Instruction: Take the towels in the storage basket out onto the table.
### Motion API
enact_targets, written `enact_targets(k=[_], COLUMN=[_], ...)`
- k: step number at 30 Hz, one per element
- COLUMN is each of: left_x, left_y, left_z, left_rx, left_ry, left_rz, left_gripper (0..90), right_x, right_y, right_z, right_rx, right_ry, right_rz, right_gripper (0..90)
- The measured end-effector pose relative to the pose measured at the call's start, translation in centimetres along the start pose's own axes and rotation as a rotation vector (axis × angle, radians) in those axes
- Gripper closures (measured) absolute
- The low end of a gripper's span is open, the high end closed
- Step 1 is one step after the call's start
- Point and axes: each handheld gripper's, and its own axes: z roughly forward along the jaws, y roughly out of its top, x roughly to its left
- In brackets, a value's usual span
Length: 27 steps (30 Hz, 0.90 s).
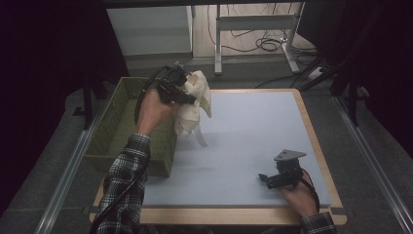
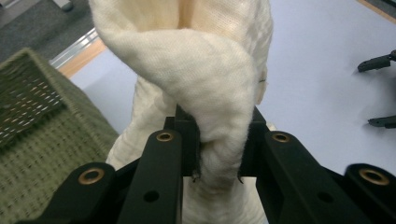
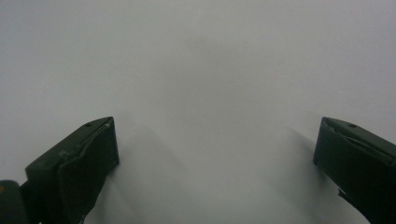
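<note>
While the left claw [image 1: 187,97] is lifted above the bench [image 1: 253,141], it holds a cream cloth [image 1: 197,100] pinched between its two black jaws. The cloth hangs with its long axis nearly upright: the bunched part rises above the jaws and a narrow end points down, and its tip seems to reach the bench surface. In the high view the cloth is at about 10 o'clock of the bench, just beside the right wall of a green woven basket [image 1: 112,131]. The basket stands along the left edge of the bench, at 9 o'clock, with its long side running from near to far; I can see nothing lying inside it, but its inside is dark. In the left gripper view the cloth [image 2: 210,88] fills the gap between the jaws. The right claw [image 1: 264,178] rests low at about 5 o'clock, well apart from the cloth, with its jaws spread wide over the bare surface.
</note>
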Motion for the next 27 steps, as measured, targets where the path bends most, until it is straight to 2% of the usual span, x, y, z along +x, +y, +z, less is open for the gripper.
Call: enact_targets(k=[13, 19, 24, 27], left_x=[-1.6, -2.8, -4.1, -4.5], left_y=[0.4, 0.6, 0.7, 0.7], left_z=[4.2, 6.0, 7.8, 8.4], left_rx=[0.043, 0.062, 0.084, 0.089], left_ry=[-0.042, -0.059, -0.073, -0.080], left_rz=[0.022, 0.042, 0.078, 0.082], left_gripper=[75.6, 75.4, 75.3, 75.3], right_x=[0.0, 0.0, 0.0, 0.0], right_y=[0.0, 0.0, 0.0, 0.0], right_z=[0.0, 0.0, 0.0, 0.0], right_rx=[-0.001, -0.001, 0.000, 0.000], right_ry=[0.000, 0.001, 0.001, 0.000], right_rz=[0.001, 0.002, 0.003, 0.002], right_gripper=[0.0, 0.0, 0.0, 0.0])
